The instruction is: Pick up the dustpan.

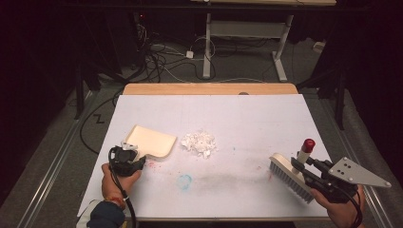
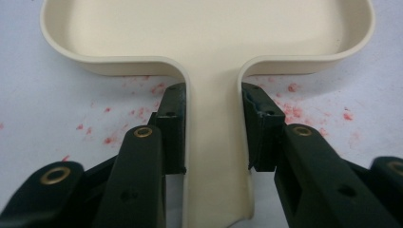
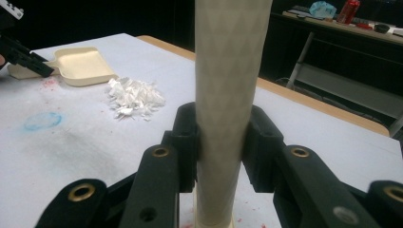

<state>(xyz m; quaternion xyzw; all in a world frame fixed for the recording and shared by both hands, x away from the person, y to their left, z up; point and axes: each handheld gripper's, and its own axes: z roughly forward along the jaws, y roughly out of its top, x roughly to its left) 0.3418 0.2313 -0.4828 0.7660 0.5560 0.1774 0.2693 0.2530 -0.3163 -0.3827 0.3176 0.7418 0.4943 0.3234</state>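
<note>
Left hand-held gripper (image 2: 211, 137) clamps the dustpan (image 2: 209, 42) handle; right hand-held gripper (image 3: 221, 147) grips the brush (image 3: 228, 95) handle.

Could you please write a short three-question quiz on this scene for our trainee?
1. True or false: the left gripper is shut on the dustpan by its handle.
2. What does the right gripper hold? A) a cup B) the brush C) a sponge
3. What lies on the table between dustpan and brush?

Key
1. True: both pads press the handle's sides.
2. B, gripped by its handle.
3. A pile of white scraps, just beside the dustpan's open edge.
</note>
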